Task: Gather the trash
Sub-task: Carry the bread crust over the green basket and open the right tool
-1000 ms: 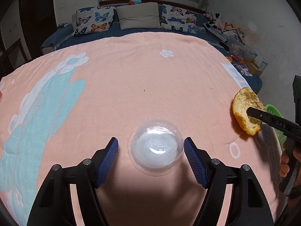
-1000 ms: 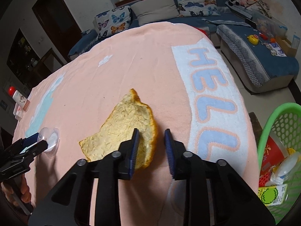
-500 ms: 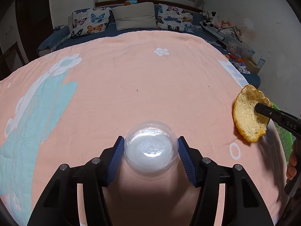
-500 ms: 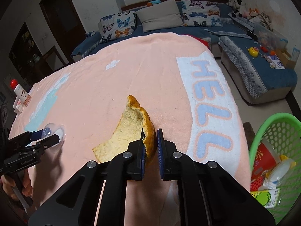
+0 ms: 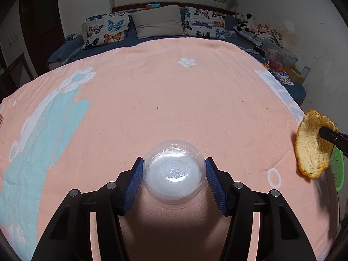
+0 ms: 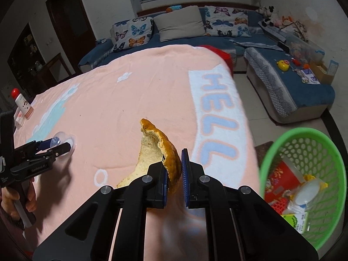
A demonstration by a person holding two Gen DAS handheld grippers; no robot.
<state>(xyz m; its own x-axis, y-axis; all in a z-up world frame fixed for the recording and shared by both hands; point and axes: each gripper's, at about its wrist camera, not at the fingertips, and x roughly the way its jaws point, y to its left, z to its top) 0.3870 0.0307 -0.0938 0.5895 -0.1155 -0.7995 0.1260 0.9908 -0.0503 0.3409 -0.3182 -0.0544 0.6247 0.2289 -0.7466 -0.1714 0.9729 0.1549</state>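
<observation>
Trash here is two pieces on a pink blanket that covers the whole work surface, printed with a pale blue shape, white flowers and a white band lettered "HELL". Beyond it runs a dark blue sofa with butterfly cushions and scattered toys. Off the blanket's right edge, lower down, stands a green mesh basket already holding a red-printed cup, a white lid and a green carton. Next in size is the peel, a curved orange rind with a pale inner face; the right gripper is clamped on its lower edge and holds it clear of the blanket, between the lettering and the basket side. The left gripper has its blue pads pressed against both sides of a clear plastic dome lid, which sits rim-down on the blanket; its jaws have just closed in onto it. At the far left edge stands a small white bottle with a red cap.
</observation>
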